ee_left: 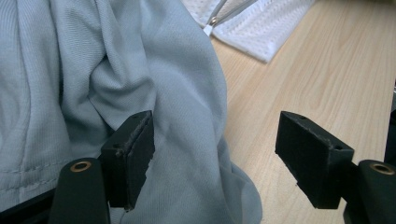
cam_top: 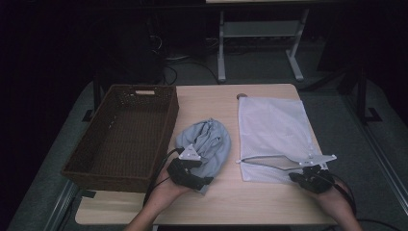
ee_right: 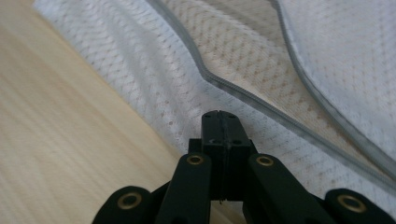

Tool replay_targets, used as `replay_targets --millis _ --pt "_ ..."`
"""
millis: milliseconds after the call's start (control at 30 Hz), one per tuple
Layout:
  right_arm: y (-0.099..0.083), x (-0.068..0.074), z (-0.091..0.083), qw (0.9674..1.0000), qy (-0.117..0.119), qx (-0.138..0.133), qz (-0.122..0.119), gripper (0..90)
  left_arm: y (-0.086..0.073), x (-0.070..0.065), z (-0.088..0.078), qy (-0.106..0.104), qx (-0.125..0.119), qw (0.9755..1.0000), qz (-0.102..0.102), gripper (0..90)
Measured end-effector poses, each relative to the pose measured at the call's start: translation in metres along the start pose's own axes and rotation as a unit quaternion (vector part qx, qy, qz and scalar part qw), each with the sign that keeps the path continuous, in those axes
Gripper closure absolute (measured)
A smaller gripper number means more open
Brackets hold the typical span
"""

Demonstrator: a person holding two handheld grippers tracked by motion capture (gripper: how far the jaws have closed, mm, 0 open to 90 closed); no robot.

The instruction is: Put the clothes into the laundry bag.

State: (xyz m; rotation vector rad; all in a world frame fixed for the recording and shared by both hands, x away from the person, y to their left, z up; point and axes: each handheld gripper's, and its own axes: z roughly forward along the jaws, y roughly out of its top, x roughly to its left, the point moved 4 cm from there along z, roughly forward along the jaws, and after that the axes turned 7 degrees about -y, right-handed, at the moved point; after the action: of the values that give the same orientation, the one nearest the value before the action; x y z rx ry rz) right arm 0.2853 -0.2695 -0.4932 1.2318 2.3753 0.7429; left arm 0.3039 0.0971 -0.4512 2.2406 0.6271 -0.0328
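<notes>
Grey garment lies bunched in the middle of the wooden table, and judging by the layout it is probably meant to go into the white mesh laundry bag lying flat beside it. Largest of all is the table, bearing everything; next the brown wicker basket, well off to the outer side of the left gripper and holding nothing that I can see, likely waiting as a container. The bag spreads ahead of the right gripper, its grey zippered mouth pulled partly apart near that claw, which would give the cloth a way in. The garment sits just ahead of the left gripper, touching it: in the left gripper view the jaws stand wide apart, one pad pressed into the folds of cloth and the other pad over bare wood, so nothing is pinched yet. In the right gripper view the right claw's jaws are pressed together over the near edge of the bag; whether a layer of mesh is caught between them I cannot tell
</notes>
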Motion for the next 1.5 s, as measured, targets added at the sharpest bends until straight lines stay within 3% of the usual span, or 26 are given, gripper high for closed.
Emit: replay_targets --millis 333,467,567,1100,1200,1333,1400,1500 --pt "0.013 0.044 0.005 0.9972 0.046 -0.004 -0.059 89.6 0.000 0.000 -0.001 0.002 -0.002 1.0000 -0.001 27.6" --pt "0.017 0.057 0.007 0.9954 0.064 -0.005 -0.070 89.6 0.000 0.000 0.000 0.001 -0.002 1.0000 -0.001 27.6" --pt "0.023 0.073 0.009 0.9925 0.082 -0.007 -0.090 89.6 0.000 0.000 -0.001 0.001 -0.001 1.0000 -0.001 27.6" --pt "0.039 0.128 0.015 0.9803 0.135 -0.016 -0.143 89.5 0.000 0.000 0.000 0.000 0.001 1.0000 -0.001 27.6" --pt "0.040 0.130 0.016 0.9795 0.136 -0.018 -0.148 88.1 0.000 0.000 0.000 0.000 0.003 1.0000 0.000 27.7" --pt "0.040 0.124 0.012 0.9809 0.137 -0.022 -0.136 81.4 0.000 0.000 0.000 0.000 0.000 1.0000 -0.001 27.7" --pt "0.045 0.112 -0.002 0.9820 0.148 -0.053 -0.105 72.6 0.000 0.000 -0.001 0.001 -0.001 1.0000 -0.002 27.7" --pt "0.050 0.102 -0.011 0.9829 0.139 -0.079 -0.092 63.8 0.000 0.001 -0.002 0.001 -0.001 1.0000 -0.001 27.7"
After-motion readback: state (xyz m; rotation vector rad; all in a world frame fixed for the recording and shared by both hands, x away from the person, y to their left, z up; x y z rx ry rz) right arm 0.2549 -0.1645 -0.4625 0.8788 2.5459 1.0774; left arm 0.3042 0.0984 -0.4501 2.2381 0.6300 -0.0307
